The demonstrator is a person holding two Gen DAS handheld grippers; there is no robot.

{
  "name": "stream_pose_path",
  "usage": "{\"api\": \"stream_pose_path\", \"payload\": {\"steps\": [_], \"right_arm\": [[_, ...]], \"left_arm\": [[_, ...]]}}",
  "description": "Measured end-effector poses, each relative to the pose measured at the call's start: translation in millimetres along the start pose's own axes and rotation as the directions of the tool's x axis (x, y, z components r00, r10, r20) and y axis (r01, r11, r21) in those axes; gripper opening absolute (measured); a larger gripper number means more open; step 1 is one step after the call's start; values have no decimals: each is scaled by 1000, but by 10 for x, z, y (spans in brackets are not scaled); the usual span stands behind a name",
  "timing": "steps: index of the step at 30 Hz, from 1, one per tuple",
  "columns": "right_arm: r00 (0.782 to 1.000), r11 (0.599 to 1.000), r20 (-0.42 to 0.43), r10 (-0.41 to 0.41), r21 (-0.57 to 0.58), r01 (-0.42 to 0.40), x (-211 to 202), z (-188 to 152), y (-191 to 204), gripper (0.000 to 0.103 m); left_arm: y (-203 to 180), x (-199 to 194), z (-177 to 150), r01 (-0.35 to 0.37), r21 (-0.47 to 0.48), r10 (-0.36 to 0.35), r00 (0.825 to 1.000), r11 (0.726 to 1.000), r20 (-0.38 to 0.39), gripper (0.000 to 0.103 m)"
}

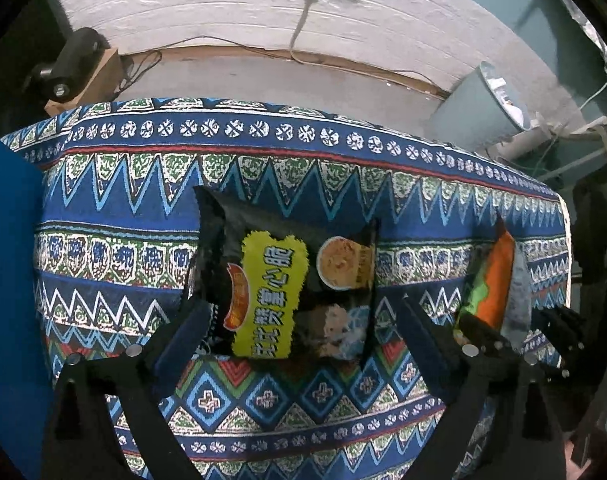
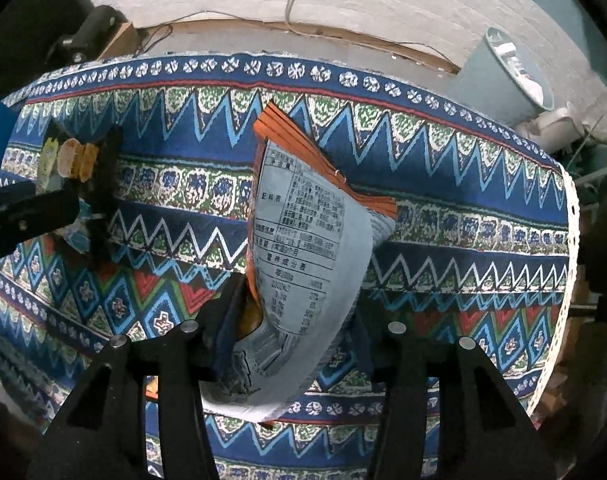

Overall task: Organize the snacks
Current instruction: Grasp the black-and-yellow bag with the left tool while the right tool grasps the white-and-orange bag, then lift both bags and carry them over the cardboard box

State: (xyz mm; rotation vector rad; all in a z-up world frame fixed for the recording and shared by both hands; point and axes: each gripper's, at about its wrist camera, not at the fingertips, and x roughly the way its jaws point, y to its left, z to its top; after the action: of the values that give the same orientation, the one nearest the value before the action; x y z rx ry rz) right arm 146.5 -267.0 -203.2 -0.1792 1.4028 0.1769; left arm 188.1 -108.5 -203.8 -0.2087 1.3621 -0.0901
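A: Two snack bags are seen over the bench draped in a blue patterned cloth (image 1: 263,168). How is the black crinkly foil snack bag with the yellow label (image 1: 287,280) placed?

B: It is framed between the spread fingers of the left gripper (image 1: 299,332), whose jaws are held wide; whether the left finger already touches the bag's edge cannot be told.

A: And the orange-edged snack bag with the grey printed back (image 2: 307,256)?

B: It is clamped at its lower end by the right gripper (image 2: 291,332) and appears lifted off the cloth, standing up and curling over.

A: How would such bags be expected to handle?

B: They are judged light, puffy and slippery, with contents easily crushed. A hold is best taken at the flat sealed seam or across a narrow edge, with gentle pressure.
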Motion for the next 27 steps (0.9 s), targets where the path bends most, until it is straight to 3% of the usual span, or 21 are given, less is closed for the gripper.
{"api": "stream_pose_path", "payload": {"steps": [10, 15, 17, 20, 27], "right_arm": [[1000, 1000, -17, -2, 3, 3, 141, 29, -91, 59], [1000, 1000, -8, -4, -1, 4, 157, 47, -98, 61], [1000, 1000, 2, 2, -11, -2, 134, 33, -70, 49], [1000, 1000, 9, -1, -29, 1, 83, 24, -24, 43], [1000, 996, 29, -10, -83, 12, -36, 26, 104, 34]], "left_arm": [[-102, 212, 26, -82, 60, 82, 997, 995, -3, 100], [-121, 246, -24, -79, 101, 77, 997, 992, 24, 98], [-119, 215, -60, -97, 117, 92, 995, 988, 41, 86], [-85, 142, -72, -83, 128, 77, 996, 988, 49, 76], [29, -5, -152, -97, 142, 89, 994, 985, 65, 76]]}}
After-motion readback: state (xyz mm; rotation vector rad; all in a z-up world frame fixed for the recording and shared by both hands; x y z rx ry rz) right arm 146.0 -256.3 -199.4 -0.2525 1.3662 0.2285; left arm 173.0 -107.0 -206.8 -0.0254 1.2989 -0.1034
